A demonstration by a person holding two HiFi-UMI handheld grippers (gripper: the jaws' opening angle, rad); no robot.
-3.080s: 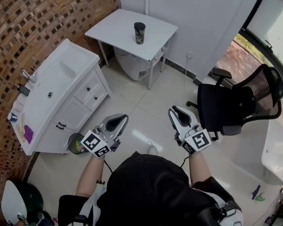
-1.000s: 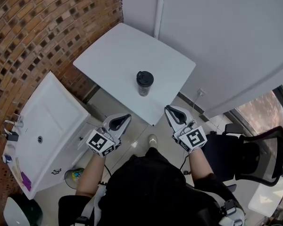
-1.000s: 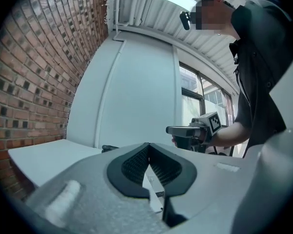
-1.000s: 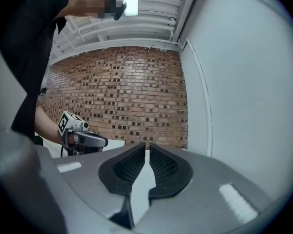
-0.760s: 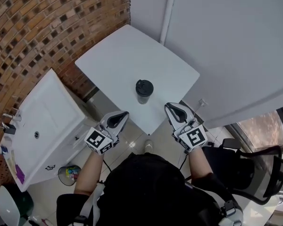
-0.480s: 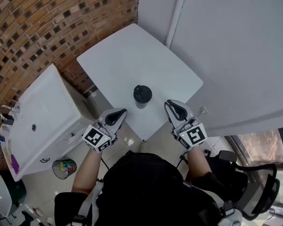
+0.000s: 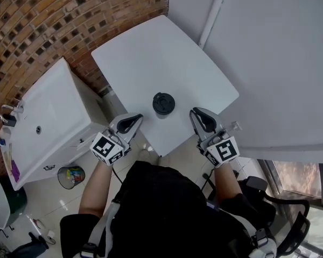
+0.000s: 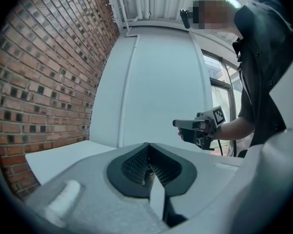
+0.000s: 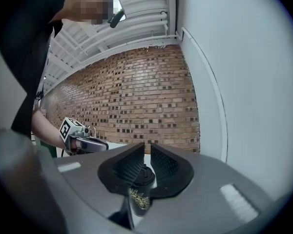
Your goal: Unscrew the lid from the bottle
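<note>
Here, my left gripper (image 7: 135, 118) and right gripper (image 7: 198, 114), both pressed together and empty, hover at 7 and 5 o'clock of the capped bottle (image 7: 163, 104) on the white bench (image 7: 151, 58).

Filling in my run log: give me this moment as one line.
bottle: upright on table, lid on | left gripper: shut, empty | right gripper: shut, empty | contact: none

- White desk (image 7: 151, 58) stands against a brick wall (image 7: 54, 15).
- White sink cabinet (image 7: 54, 117) sits just left of the desk.
- Small bin (image 7: 70, 176) with colourful contents stands on the tiled floor (image 7: 46, 206) beside the cabinet.
</note>
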